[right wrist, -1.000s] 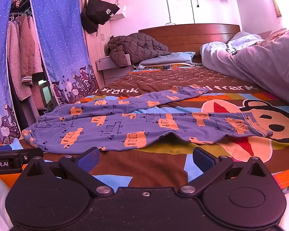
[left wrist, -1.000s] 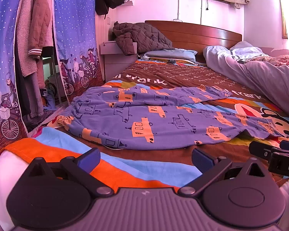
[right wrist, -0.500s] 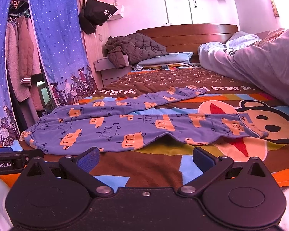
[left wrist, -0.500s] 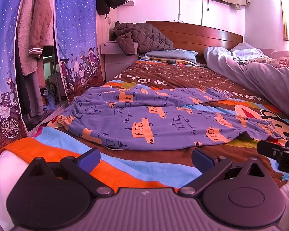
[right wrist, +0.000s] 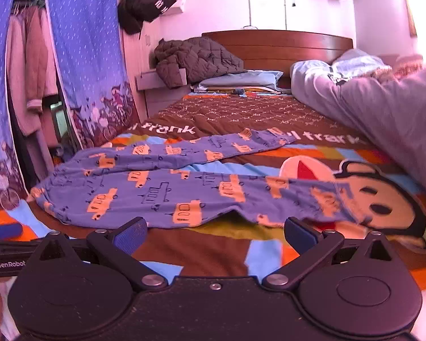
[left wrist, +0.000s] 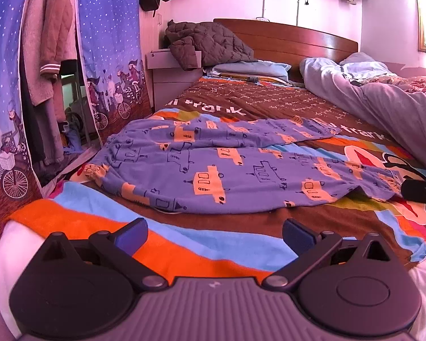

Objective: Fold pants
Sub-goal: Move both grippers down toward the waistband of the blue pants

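Nearest to us, our left gripper hangs low over the foot of the bed with its blue-padded jaws wide apart and nothing between them; our right gripper is likewise spread and empty. Compared with a second ago, the right one has pushed forward and a little rightward: the pants' near hem now lies just beyond its pads, where before a broad band of blanket separated them, and in the left view it has slid out toward the frame's right edge. The left gripper has barely moved. We judge this as the approach to a first grasp, with no fold yet made.

Beyond the jaws, the purple cotton pants with orange car prints lie spread flat across the striped cartoon-bear blanket, waistband toward the left bed edge, the two legs splayed to the right, the far leg angled away from the near one. The near hem bulges up in a small tent ahead of the right gripper, an easy place to pinch.

Room to work looks good over the brown middle of the bed. The waistband sits close to the left drop-off beside the blue dotted curtain, and the rumpled lavender duvet hems in the right side
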